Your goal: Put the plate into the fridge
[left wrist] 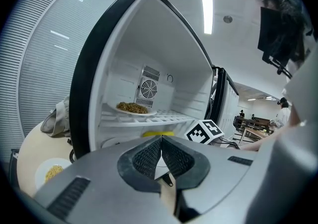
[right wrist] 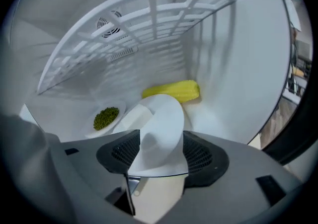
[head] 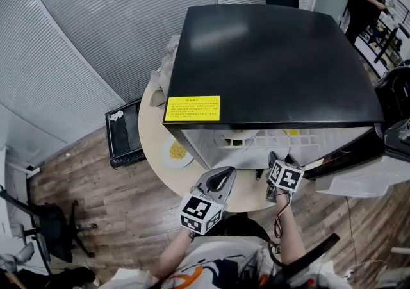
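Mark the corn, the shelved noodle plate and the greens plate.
corn (right wrist: 171,90), right gripper view, cob's middle.
shelved noodle plate (left wrist: 150,111), left gripper view, right rim.
greens plate (right wrist: 94,127), right gripper view, lower-left rim.

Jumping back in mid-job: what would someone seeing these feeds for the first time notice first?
The black fridge stands open on a round table, a yellow sticker on its top. In the right gripper view a white plate leans tilted between the right claw's open jaws, under the fridge's shelf, with corn and a dish of green food beyond it.
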Available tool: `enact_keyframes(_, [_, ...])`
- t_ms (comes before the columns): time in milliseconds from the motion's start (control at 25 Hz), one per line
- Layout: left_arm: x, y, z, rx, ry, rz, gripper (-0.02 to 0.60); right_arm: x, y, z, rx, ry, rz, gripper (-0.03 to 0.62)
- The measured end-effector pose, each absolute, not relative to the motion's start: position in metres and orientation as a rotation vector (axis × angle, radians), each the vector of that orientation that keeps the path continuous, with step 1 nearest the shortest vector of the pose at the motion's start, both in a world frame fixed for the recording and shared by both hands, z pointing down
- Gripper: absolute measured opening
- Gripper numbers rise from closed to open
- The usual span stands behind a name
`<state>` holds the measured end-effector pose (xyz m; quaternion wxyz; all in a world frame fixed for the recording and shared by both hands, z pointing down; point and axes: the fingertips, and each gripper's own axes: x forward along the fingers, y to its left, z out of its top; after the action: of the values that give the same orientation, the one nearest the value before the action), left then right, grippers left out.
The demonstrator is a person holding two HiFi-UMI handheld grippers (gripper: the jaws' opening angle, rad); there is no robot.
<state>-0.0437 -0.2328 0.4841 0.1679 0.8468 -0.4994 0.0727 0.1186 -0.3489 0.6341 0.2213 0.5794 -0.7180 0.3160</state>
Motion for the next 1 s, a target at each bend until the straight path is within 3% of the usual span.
enact_keyframes(40, [-0.044, -0.233, 0.484, 2.409, -1.421, 0.206, 0.011, 0.118, -0.349, 0.635, 1.580, -1.972, 0.821, 0.267])
enact_keyframes(160, [-0.044, -0.234, 0.484, 2.408, -1.420, 0.206, 0.012, 0.117, -0.348, 0.639, 1.555, -1.964, 0.753, 0.284])
enact_keyframes(600, [-0.040, -0.233, 0.483, 2.432, -1.386, 0.202, 0.011, 0.118, -0.338, 0.599, 1.621, -2.048, 0.763, 0.284])
enact_keyframes(880, [-0.042, -0.231, 0.480, 2.454, -1.354, 0.191, 0.011, 0.096, -0.312, 0.575, 1.602, -2.180, 0.972, 0.282])
enact_keyframes(1000, [-0.042, -0.229, 0.479, 2.466, -1.340, 0.186, 0.011, 0.094, -0.304, 0.564, 1.636, -2.197, 0.993, 0.222])
